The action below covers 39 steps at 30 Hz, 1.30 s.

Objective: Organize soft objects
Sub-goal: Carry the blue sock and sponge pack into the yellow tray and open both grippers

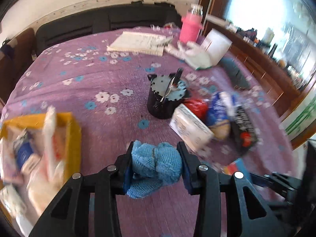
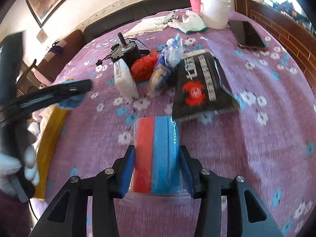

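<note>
My left gripper [image 1: 156,150] is shut on a crumpled blue knitted cloth [image 1: 158,164] and holds it above the purple flowered cloth, right of a yellow box [image 1: 73,130] holding several soft packets. My right gripper [image 2: 157,152] is shut on a plastic-wrapped pack of red and blue sponges [image 2: 156,156]. The left gripper [image 2: 59,92] with the blue cloth also shows in the right wrist view, over the yellow box [image 2: 49,144]. Ahead lie a white tissue pack [image 2: 125,79], a red mesh ball [image 2: 143,68], a blue bag [image 2: 165,63] and a black packet [image 2: 203,85].
A black motor [image 1: 165,96] stands mid-table. Farther back are a notebook [image 1: 138,43], white gloves [image 1: 189,53], a pink bottle [image 1: 190,26] and a white tub [image 2: 215,9]. A phone [image 2: 250,34] lies at the right. A dark sofa lines the far side.
</note>
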Tool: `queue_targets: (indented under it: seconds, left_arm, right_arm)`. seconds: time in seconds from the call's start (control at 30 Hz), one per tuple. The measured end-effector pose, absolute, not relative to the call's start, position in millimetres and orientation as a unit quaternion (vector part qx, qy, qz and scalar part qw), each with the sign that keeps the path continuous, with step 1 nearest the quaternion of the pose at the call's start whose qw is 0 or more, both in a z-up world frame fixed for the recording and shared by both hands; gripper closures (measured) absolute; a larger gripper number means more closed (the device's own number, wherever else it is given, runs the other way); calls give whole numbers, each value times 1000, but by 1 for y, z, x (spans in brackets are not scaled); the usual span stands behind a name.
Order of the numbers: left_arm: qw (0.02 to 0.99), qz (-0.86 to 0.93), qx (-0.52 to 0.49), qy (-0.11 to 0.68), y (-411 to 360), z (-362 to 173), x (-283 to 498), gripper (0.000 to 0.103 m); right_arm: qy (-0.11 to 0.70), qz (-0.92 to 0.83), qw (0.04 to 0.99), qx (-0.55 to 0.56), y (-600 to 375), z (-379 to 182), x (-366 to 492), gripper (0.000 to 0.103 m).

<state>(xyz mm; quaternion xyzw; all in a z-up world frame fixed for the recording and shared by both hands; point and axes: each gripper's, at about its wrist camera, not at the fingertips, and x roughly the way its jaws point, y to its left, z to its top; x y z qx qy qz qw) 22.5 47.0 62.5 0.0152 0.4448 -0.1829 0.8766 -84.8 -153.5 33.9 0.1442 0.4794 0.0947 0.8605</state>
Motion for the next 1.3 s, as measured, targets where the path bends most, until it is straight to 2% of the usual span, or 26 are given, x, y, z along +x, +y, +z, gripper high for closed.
queue_targets:
  seconds: [0.2, 0.37, 0.63, 0.83, 0.93, 1.07, 1.23, 1.3]
  left_arm:
    - [895, -182, -65, 403, 108, 99, -38, 64]
    - [915, -109, -112, 372, 188, 112, -89, 63]
    - [908, 33, -173, 381, 300, 84, -132, 63]
    - [896, 63, -184, 399, 331, 58, -120, 62]
    - [895, 81, -170, 405, 335, 50, -113, 57]
    - [897, 89, -159, 403, 337, 43, -113, 43]
    - [905, 82, -164, 383, 337, 46, -123, 38]
    - [908, 83, -166, 376, 337, 49, -128, 32]
  right_arm:
    - [455, 116, 869, 155, -153, 52, -107, 55]
    - [439, 138, 877, 141, -132, 68, -118, 55]
    - [443, 189, 870, 105, -68, 80, -118, 55]
    - [445, 227, 864, 61, -7, 91, -113, 55]
    - [446, 248, 859, 38, 28, 94, -108, 55]
    - [454, 268, 850, 20, 68, 92, -98, 55]
    - [463, 291, 837, 3, 117, 88, -79, 55]
    - [465, 294, 835, 1, 133, 86, -71, 55]
